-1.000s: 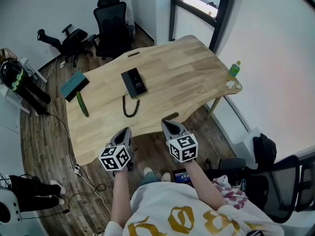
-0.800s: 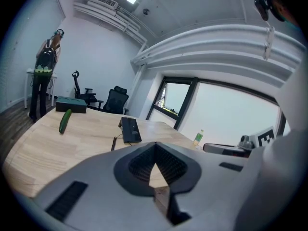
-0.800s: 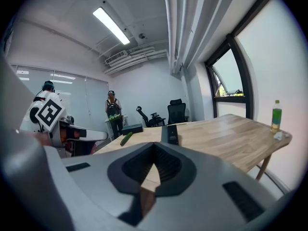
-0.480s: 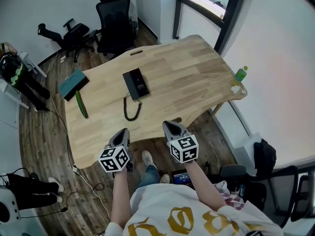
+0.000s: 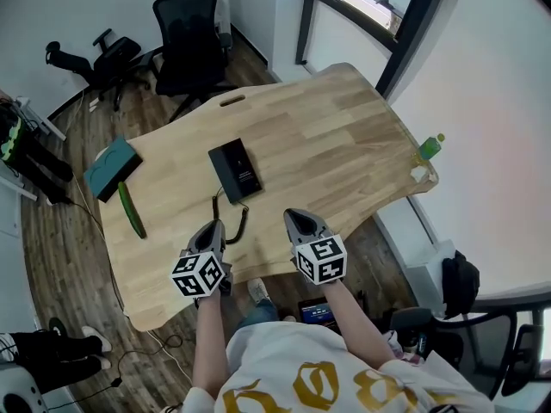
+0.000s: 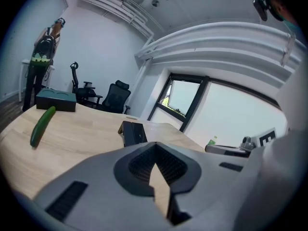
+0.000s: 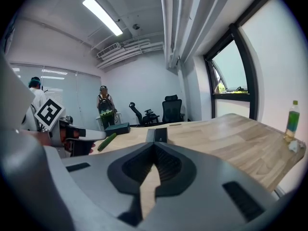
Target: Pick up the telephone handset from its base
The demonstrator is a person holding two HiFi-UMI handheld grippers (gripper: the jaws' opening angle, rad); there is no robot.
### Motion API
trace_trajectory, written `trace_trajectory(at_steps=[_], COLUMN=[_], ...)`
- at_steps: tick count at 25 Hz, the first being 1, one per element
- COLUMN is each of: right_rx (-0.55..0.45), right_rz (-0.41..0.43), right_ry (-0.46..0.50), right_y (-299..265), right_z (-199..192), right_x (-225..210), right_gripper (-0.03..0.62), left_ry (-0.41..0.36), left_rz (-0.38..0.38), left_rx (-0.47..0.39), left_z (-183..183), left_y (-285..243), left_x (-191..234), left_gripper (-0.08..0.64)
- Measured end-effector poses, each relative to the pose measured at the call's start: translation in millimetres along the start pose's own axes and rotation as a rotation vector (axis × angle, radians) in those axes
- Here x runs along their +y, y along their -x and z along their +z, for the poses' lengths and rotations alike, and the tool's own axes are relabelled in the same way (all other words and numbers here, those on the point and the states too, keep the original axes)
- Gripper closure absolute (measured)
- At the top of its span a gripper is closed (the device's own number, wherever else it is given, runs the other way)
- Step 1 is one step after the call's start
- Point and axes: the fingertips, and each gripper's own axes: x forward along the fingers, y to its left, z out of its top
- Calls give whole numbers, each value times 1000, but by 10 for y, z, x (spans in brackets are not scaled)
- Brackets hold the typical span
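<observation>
One black telephone lies flat on the wooden counter, its handset on the base as far as we can tell. It is ahead of both sets of fingers and apart from them, a little nearer the line of the left gripper than that of the right gripper. Its coiled cord runs back from the telephone's near end and curls just in front of the left fingers, on their right side.

In the left gripper view we see the fingers pressed together at the tips with nothing between them, the telephone beyond them and slightly to the left. In the right gripper view the fingers are likewise together and empty, the telephone straight ahead past their tips.

Out to the left of the left fingers we find a green cucumber, and beyond it a teal box. Far to the right of the right fingers a green bottle stands at the counter's edge. Any print on its label or on the telephone is too small for us to read. Each gripper carries a cube of black-and-white square markers, patterns only.
</observation>
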Motion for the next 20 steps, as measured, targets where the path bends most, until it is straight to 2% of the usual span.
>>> trace_trajectory(at_steps=[7,13,15,18,20], right_rx=[28,7,0,-3,-5], right_rz=[-20,-13,-21,-40,-51], right_ry=[-5,-41,-45,-51,-51], right_y=[-500,-748,-789,-804,-819], right_z=[122,235,275,292,308], right_x=[-122,-143,-172,-240,-273], right_gripper=[588,588,588,588,588], left_ry=[61,84,68,-11,-19], left_rz=[-21,-57,-61,-64,-70], left_rx=[3,6,14,47,45], left_z=[216,338,354,343,388], left_y=[-438,-671,-728,-809,-847], left_x=[337,486,505,472,463], left_gripper=[554,554,554,554,554])
